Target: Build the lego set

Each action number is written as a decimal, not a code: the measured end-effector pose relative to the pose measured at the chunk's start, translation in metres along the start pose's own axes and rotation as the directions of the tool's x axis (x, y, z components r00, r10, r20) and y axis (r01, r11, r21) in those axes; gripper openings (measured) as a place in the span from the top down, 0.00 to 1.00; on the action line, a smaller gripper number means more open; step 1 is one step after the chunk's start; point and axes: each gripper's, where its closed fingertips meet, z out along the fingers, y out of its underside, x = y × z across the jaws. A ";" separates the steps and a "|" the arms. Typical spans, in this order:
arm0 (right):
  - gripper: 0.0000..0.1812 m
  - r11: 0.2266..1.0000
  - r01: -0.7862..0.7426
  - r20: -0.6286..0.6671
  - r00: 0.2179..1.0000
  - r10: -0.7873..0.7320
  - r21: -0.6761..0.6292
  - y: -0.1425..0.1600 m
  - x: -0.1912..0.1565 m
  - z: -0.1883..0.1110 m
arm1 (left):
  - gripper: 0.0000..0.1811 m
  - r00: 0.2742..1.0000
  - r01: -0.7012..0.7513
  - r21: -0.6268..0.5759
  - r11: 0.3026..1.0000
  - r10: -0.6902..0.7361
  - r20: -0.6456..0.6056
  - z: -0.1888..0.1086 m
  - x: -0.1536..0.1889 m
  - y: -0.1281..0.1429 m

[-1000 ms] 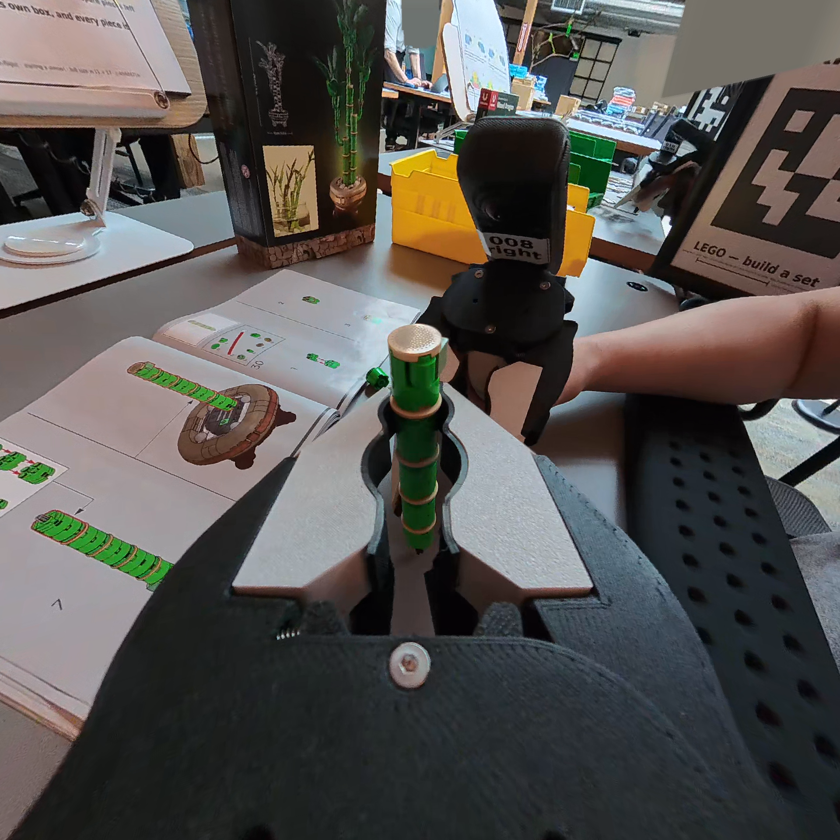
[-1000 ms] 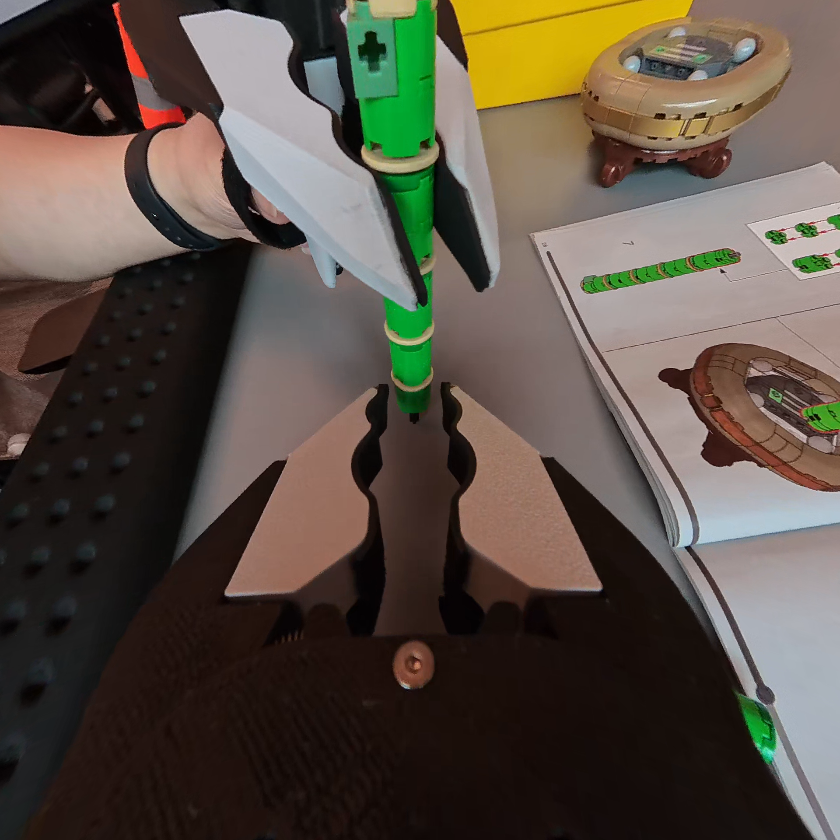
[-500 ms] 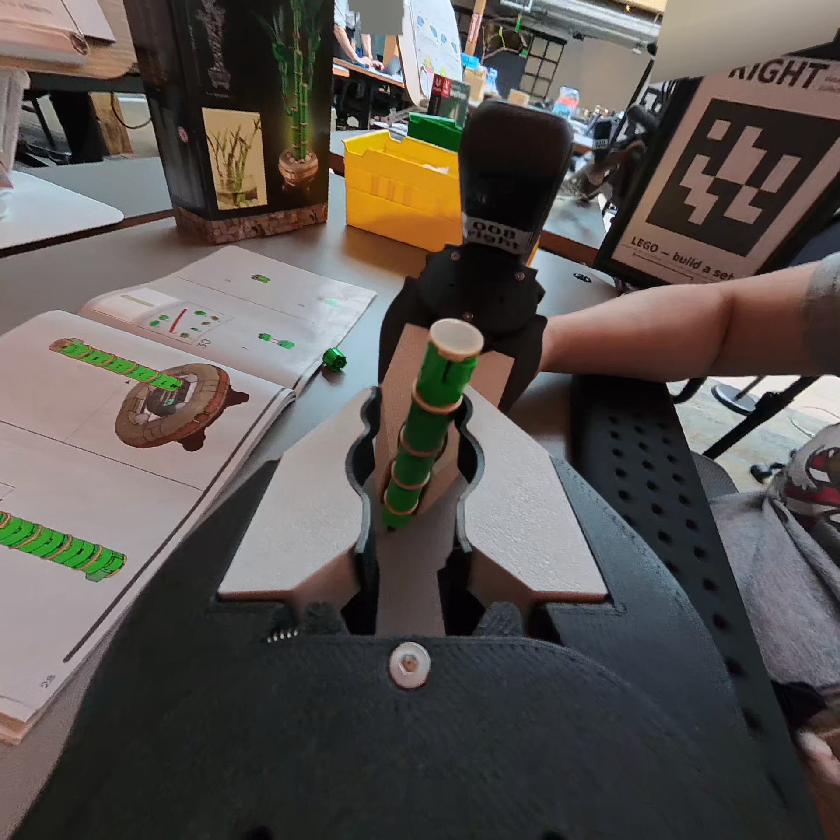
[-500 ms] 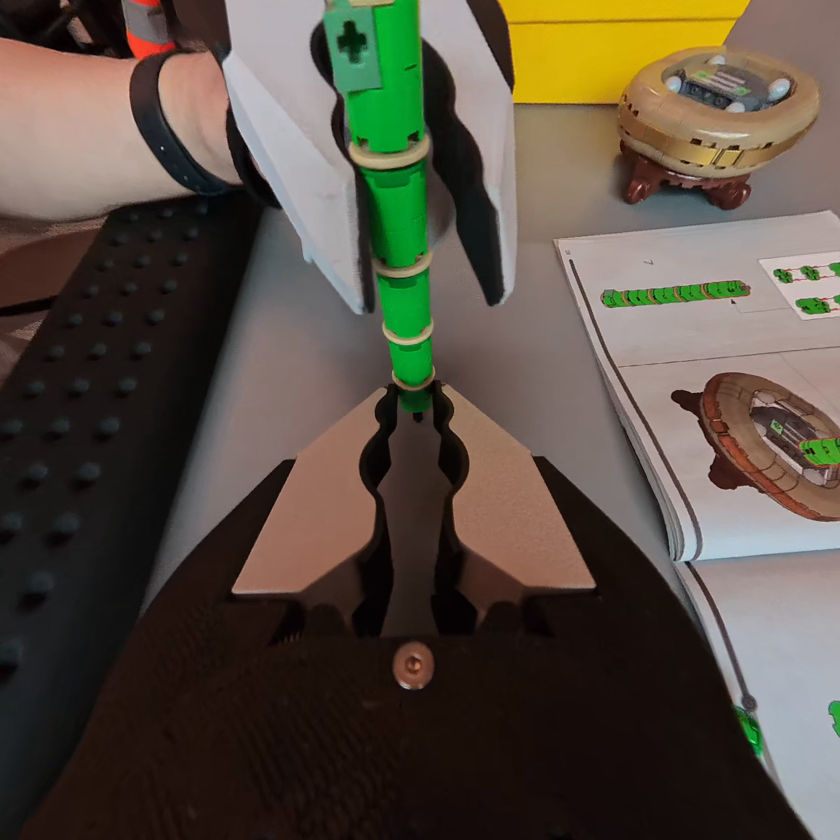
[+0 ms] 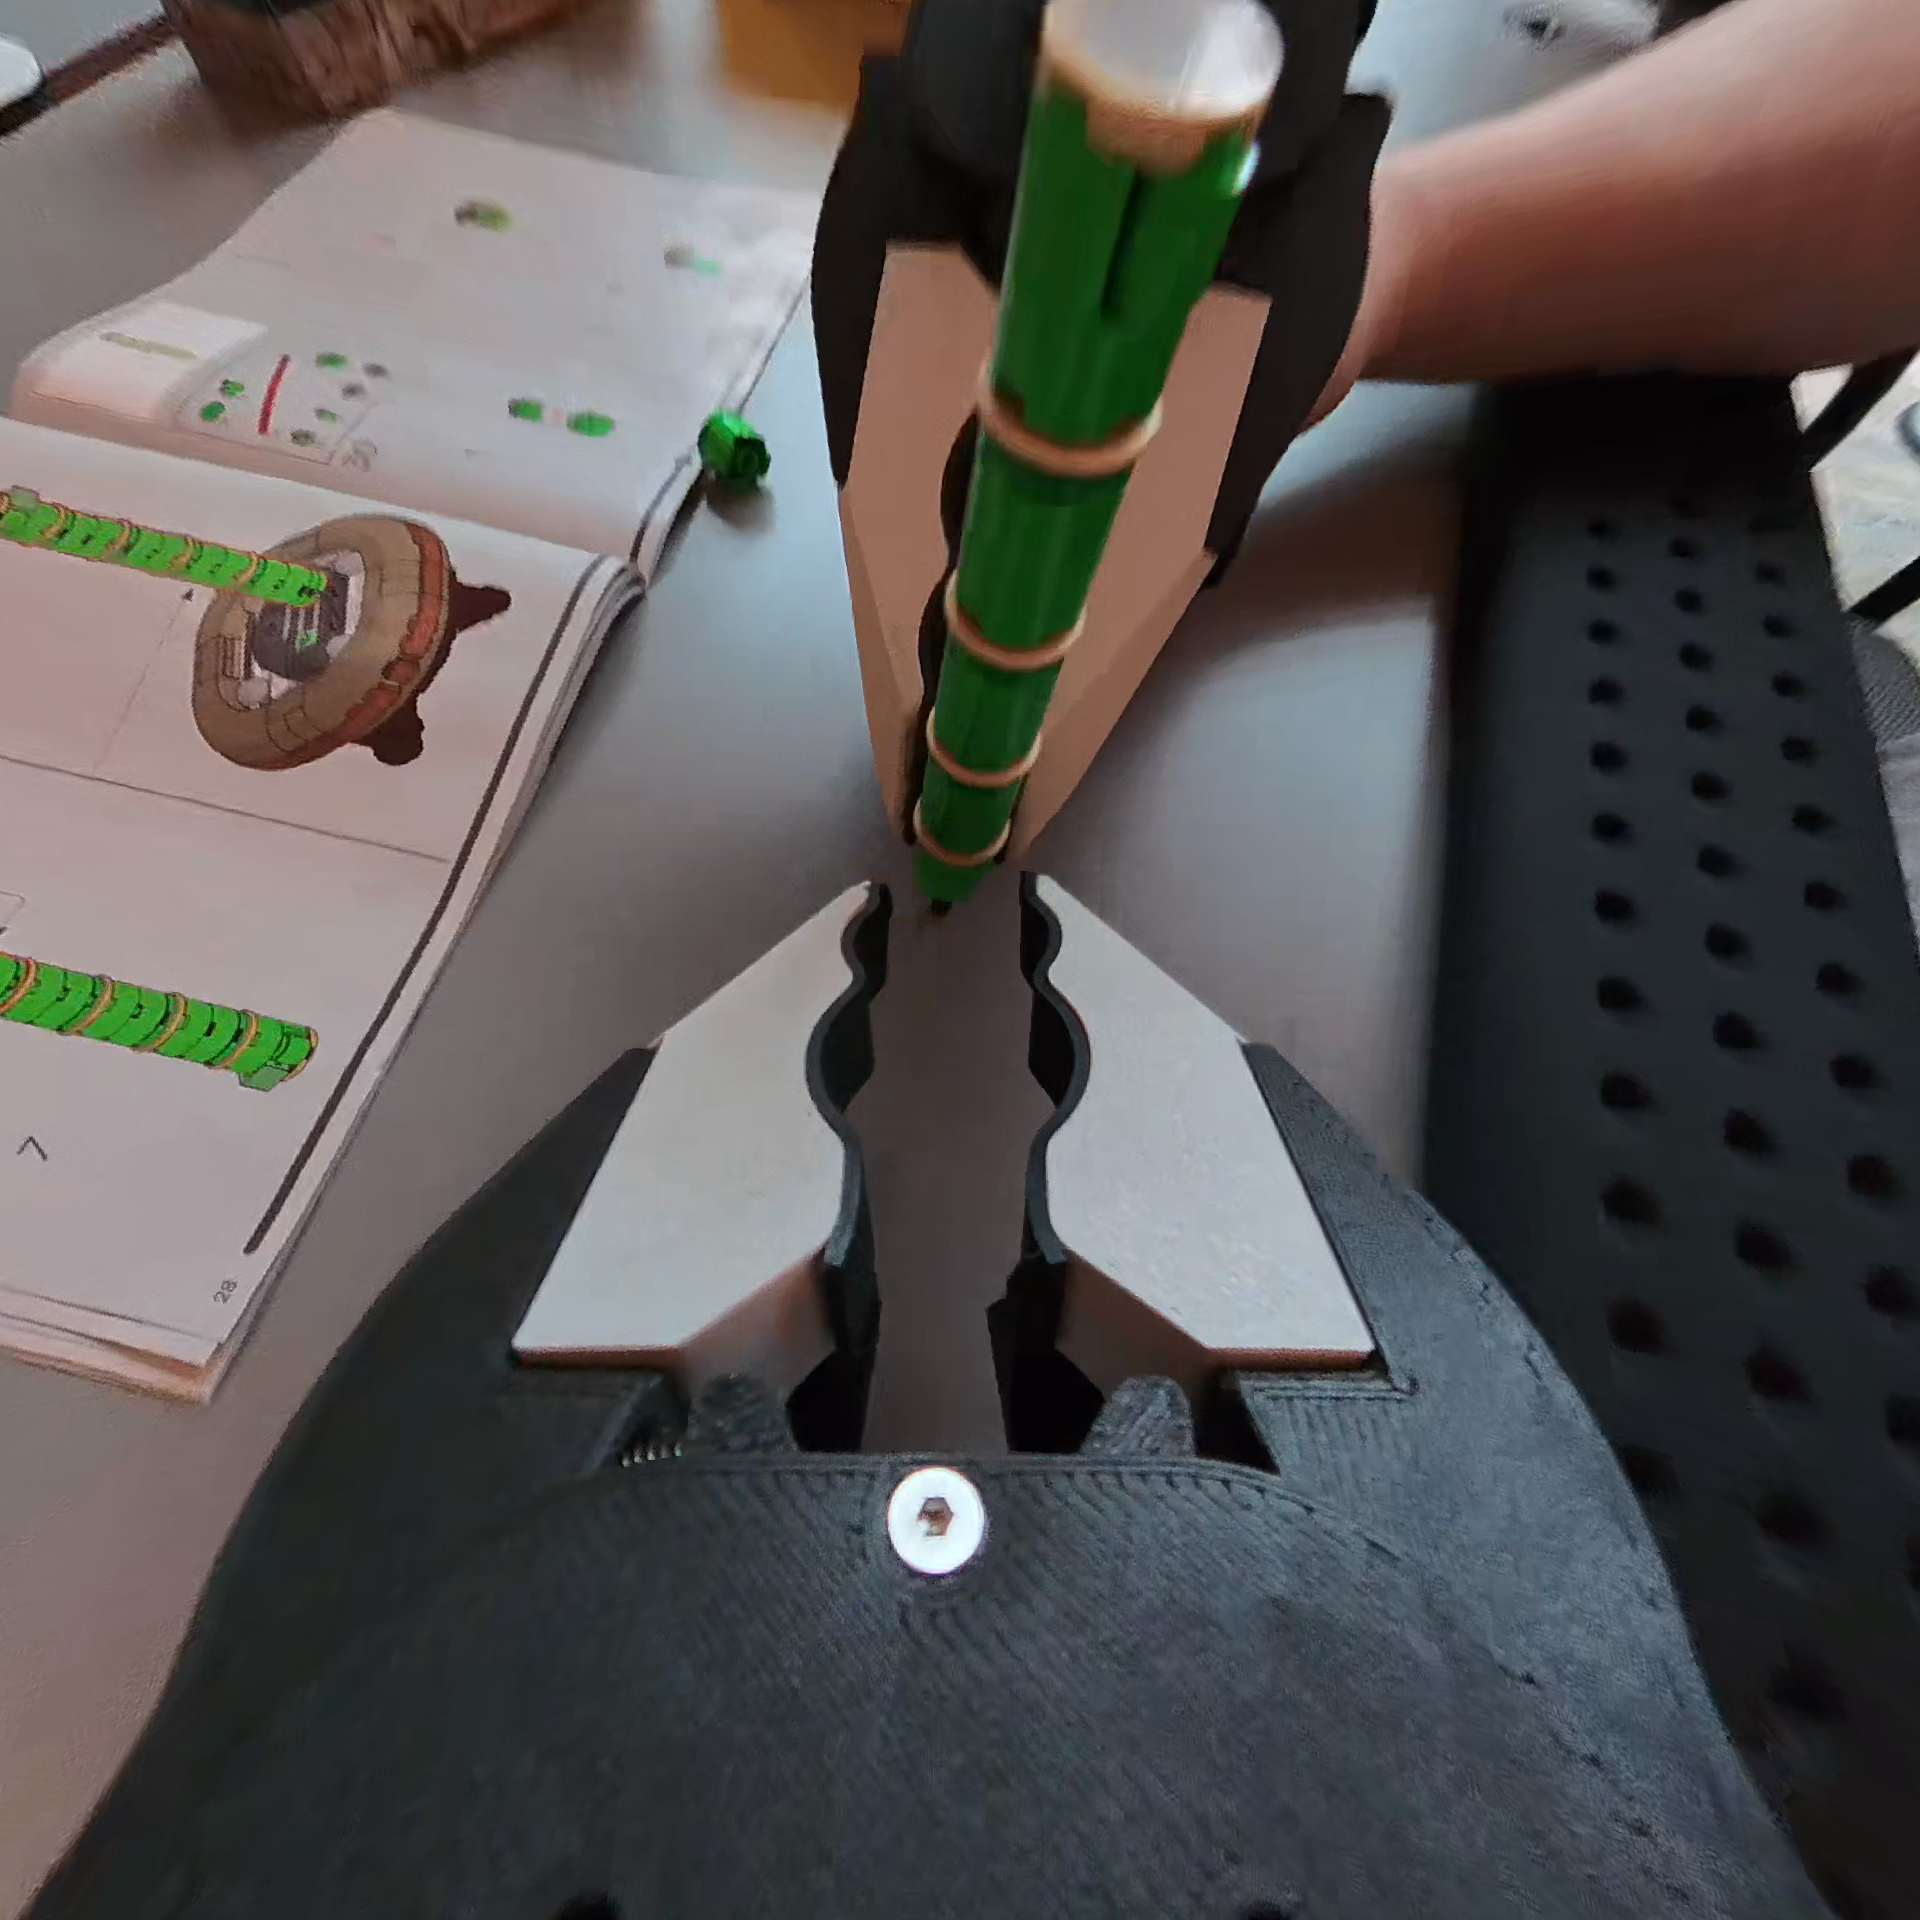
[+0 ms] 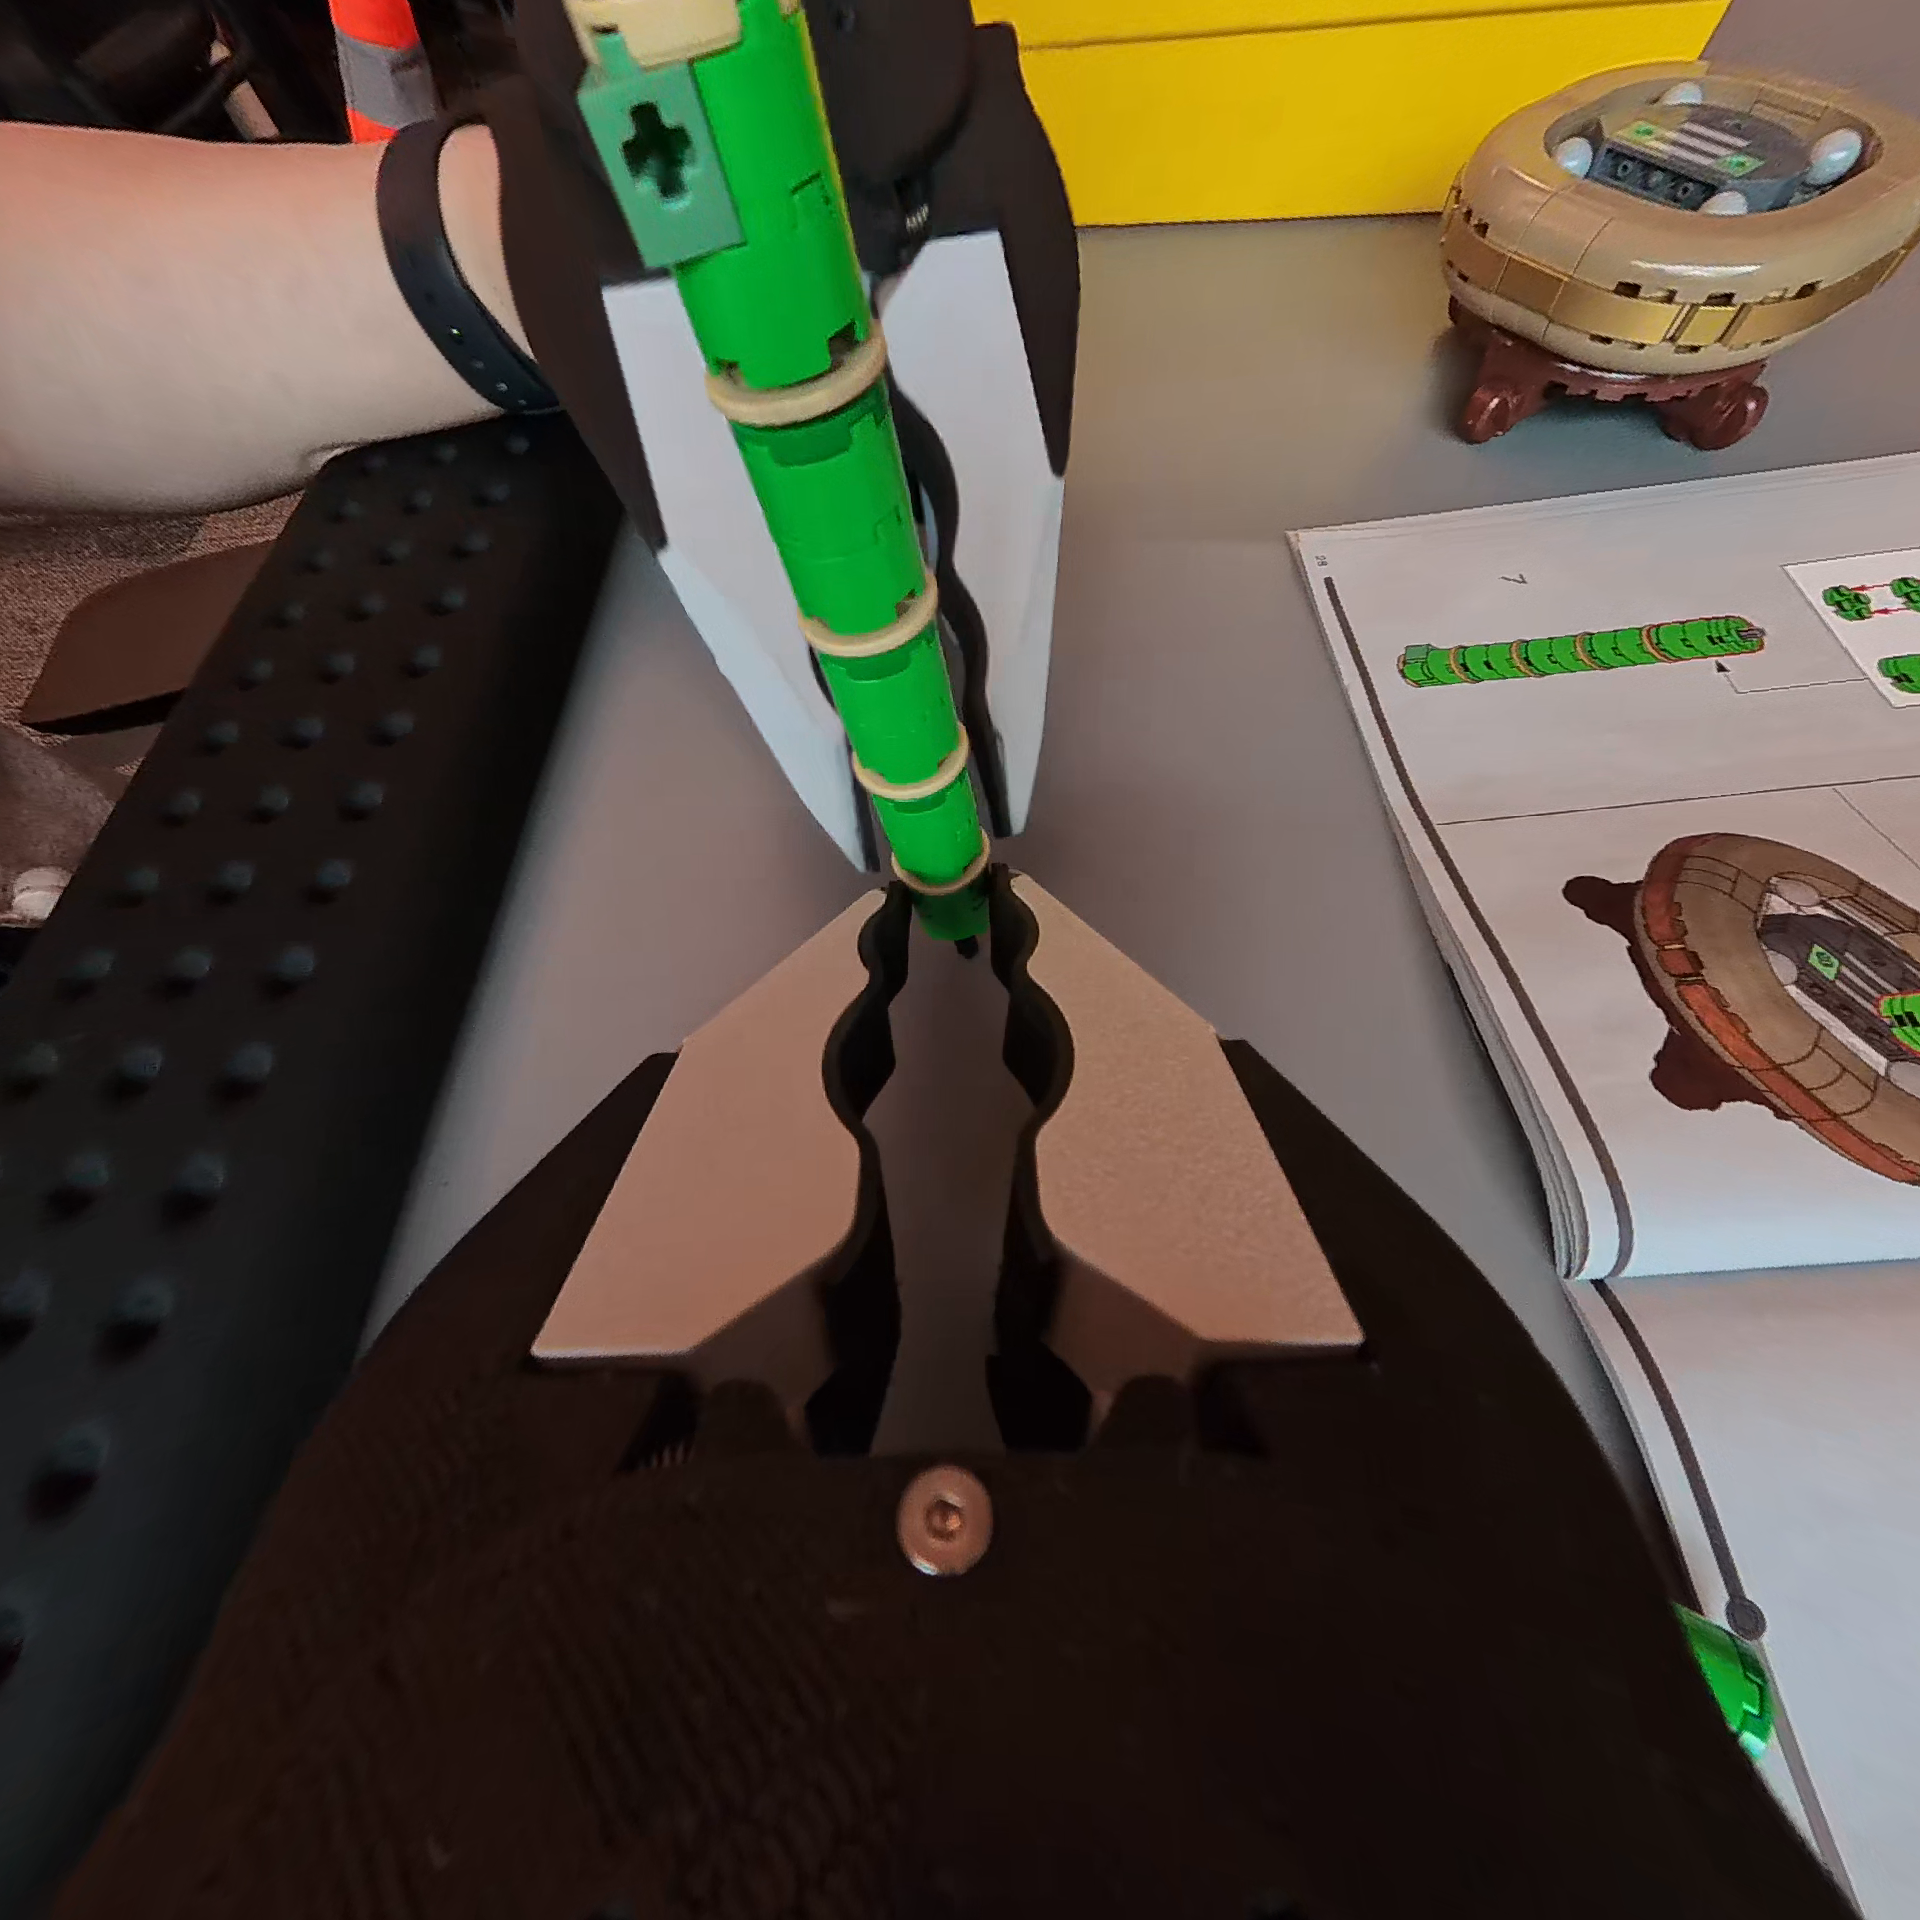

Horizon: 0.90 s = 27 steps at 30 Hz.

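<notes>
In the left wrist view, the left hand-held gripper [image 5: 951, 885] fills the bottom of the frame with its jaws spread and nothing between them. Just past its tips, at centre frame, stands the green segmented brick stalk with tan rings [image 5: 1039, 561]. The stalk's lower end is close to the grey surface [image 5: 1278, 748] and its tan cap leans toward the top of the frame. To the left lies the open instruction booklet [image 5: 312, 852]. A small loose green piece [image 5: 734, 449] sits beside the booklet's upper right page edge. A black perforated mat [image 5: 1683, 935] runs down the right side, and a bare forearm [image 5: 1621, 208] crosses the upper right.

In the right wrist view, the right hand-held gripper [image 6: 945, 909] pinches the bottom end of the stalk [image 6: 831, 520] between its fingertips. The stalk rises toward the upper left, in front of the other gripper's parted fingers. The booklet [image 6: 1558, 935] lies at the right. Beyond it, in the upper right, stands a round tan brick-built pot on dark brown feet [image 6: 1662, 260]. A yellow bin [image 6: 1351, 125] sits along the top edge. At the upper left is a wrist with a black band [image 6: 447, 281].
</notes>
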 end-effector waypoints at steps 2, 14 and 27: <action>0.92 1.000 0.000 0.007 1.000 0.000 -0.001 0.000 -0.001 0.000 | 0.86 0.999 -0.030 -0.067 0.997 0.032 0.025 0.005 -0.002 0.012; 0.92 1.000 -0.009 0.025 1.000 0.009 -0.003 0.001 -0.001 0.000 | 0.92 0.998 -0.056 -0.005 0.998 0.056 0.033 0.006 0.000 0.000; 0.92 0.999 -0.034 0.071 0.997 0.035 -0.010 0.000 -0.002 0.001 | 0.93 1.000 -0.029 -0.006 1.000 0.029 0.009 0.007 -0.001 0.001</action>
